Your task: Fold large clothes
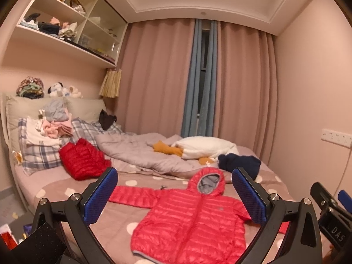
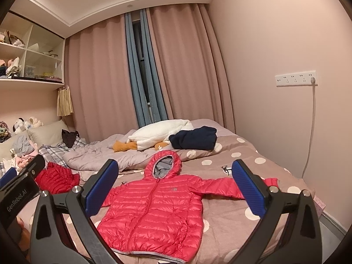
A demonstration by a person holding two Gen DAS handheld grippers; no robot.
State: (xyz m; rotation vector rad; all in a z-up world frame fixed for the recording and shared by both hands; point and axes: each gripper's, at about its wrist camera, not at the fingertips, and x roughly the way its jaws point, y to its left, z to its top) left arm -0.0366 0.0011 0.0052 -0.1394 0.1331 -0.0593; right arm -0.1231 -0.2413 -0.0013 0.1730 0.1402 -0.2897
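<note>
Nearest to both cameras, held above the foot of the bed: left gripper [image 1: 175, 194] with black arms and blue textured pads [image 1: 100, 195] spread wide, gripping nothing; right gripper [image 2: 175, 187] likewise wide open, its blue ribbed pads [image 2: 249, 187] clear of any cloth. Seen through both gaps, lying flat and front-up on the pinkish-brown bedspread dotted with white circles [image 2: 233, 217]: a bright red quilted puffer jacket with a grey-lined hood [image 1: 193, 215] [image 2: 154, 211], zipped shut, hood toward the curtains, both sleeves stretched straight out to the sides, hem nearest the cameras. Untouched by either tool. Glimpsed at the right edge of the left view, the other gripper's black body. Farther left, resting against a blue-and-white plaid pillow [image 1: 39, 154]: a second red quilted garment, crumpled into a heap [image 1: 82, 159] [image 2: 56, 180]. Beyond the jacket's hood, bunched across the mattress: a rumpled pale lilac duvet [image 1: 136, 149]. On it, a white plush toy with orange feet [image 1: 204, 147] [image 2: 158, 136], and just beside that a dark navy fleece garment in a lump [image 1: 239, 164] [image 2: 194, 140]. At the headboard, a loose pile of pink and white clothes [image 1: 55, 127]. Farthest back: long dusty-pink curtains [image 2: 99, 77] parted around blue drapes, and white wall shelves [image 1: 66, 22] crammed with oddments.
</note>
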